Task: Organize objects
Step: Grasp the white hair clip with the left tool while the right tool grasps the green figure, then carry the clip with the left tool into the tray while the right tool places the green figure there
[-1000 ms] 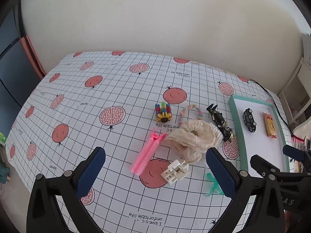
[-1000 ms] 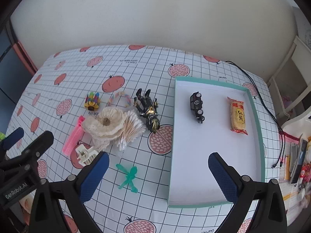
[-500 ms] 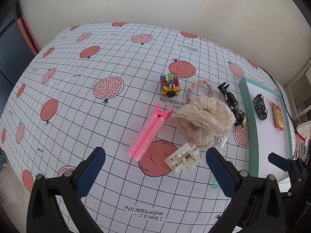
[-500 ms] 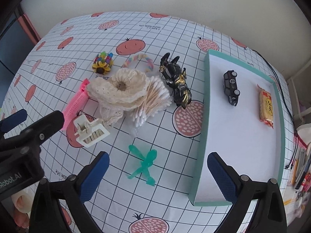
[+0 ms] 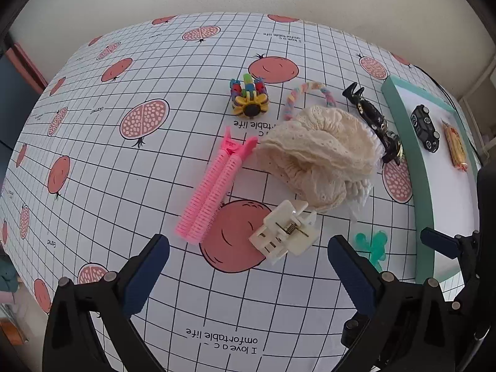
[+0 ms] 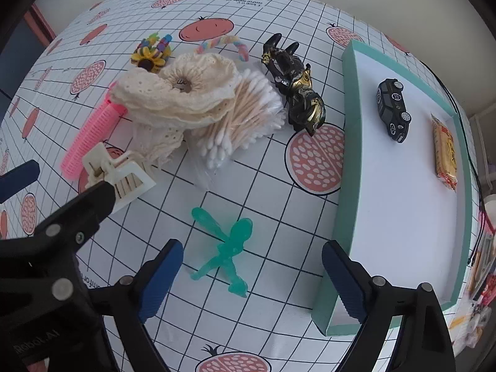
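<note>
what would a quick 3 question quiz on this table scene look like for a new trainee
1. True or false: the black toy car lies inside the teal tray.
2. Which item lies between the fingers of the right gripper?
A. the green dragonfly toy
B. the pink hair roller
C. the snack packet
3. Fill in: the cream lace scrunchie lies partly on top of a bag of ____.

Key: 1 true. 2 A. 3 cotton swabs. Both the right gripper and the left gripper are open and hold nothing.
</note>
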Demonstrator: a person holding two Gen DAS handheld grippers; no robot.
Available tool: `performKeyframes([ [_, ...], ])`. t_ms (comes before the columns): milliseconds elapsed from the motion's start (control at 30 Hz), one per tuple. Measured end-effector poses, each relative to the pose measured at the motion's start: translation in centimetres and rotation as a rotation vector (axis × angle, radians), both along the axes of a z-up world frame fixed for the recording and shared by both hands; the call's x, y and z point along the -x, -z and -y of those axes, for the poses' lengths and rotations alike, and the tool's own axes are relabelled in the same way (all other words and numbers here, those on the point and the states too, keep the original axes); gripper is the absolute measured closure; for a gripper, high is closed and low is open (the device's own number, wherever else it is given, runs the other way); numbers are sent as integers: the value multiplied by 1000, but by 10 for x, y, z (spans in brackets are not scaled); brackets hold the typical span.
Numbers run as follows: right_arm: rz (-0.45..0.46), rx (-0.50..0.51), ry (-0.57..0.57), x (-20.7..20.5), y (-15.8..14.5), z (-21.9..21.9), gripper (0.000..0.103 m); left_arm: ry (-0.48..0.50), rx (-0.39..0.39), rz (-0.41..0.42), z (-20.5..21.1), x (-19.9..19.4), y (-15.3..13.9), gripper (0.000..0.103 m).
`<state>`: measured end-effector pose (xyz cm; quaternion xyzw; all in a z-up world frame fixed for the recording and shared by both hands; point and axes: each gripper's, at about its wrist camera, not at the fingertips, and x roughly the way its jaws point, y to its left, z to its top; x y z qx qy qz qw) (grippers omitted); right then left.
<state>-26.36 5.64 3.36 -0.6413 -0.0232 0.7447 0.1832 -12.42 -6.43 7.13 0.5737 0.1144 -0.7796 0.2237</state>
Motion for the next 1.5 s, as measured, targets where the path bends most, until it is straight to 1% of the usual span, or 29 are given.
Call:
performKeyframes([
  [67, 5, 2, 4, 0, 2, -1, 13, 7, 8, 6, -2, 2, 3, 4],
  [133, 9, 1, 6, -1, 3, -2, 14, 9, 12, 9, -3, 4, 5, 5],
  [167, -2, 10, 47, -1, 3, -3, 16, 10, 11, 8, -3, 4, 6, 6],
  [200, 1, 11, 47, -2, 4, -3, 17, 10, 13, 11, -3, 5, 7, 7],
  [267, 2, 9, 43, -3, 4, -3, 21, 11, 22, 14, -4, 6, 9, 14],
  [333, 1, 13, 45, -3, 3, -4, 22, 12, 27, 19, -4, 7, 10, 18],
  [400, 0, 15, 47, -4, 2, -5, 26, 14, 30, 19, -5, 8, 11, 25],
  [467, -2, 29, 49, -5, 1, -6, 33, 16, 28, 18, -5, 10, 12, 35],
  [500, -3, 34, 49, -6, 1, -6, 35, 17, 26, 17, -5, 11, 12, 37],
  [567, -5, 35, 45, -6, -1, -6, 44, 23, 28, 16, -7, 13, 11, 43],
  [600, -6, 37, 42, -7, -2, -5, 46, 26, 29, 15, -8, 14, 11, 46],
  [667, -8, 44, 34, -7, -3, -4, 52, 32, 27, 13, -9, 15, 11, 55],
  [700, -8, 47, 32, -8, -3, -4, 53, 35, 24, 13, -10, 16, 11, 57],
  [867, -14, 61, 22, -9, -7, -2, 65, 42, 18, 19, -11, 16, 13, 75],
  [900, -15, 62, 19, -9, -8, -1, 66, 43, 19, 19, -10, 16, 12, 78],
  [933, -16, 62, 15, -10, -9, -1, 69, 45, 16, 19, -10, 16, 13, 83],
  [1033, -17, 69, 7, -10, -9, 1, 73, 43, 5, 15, -9, 15, 12, 83],
  [1233, -26, 94, -1, -12, -13, 2, 85, 39, 1, 23, -8, 15, 12, 83],
  [1333, -21, 84, -12, -13, -14, 3, 85, 35, 4, 27, -8, 15, 10, 83],
  [1500, -27, 98, -17, -15, -18, 3, 85, 33, 10, 30, -7, 14, 5, 83],
])
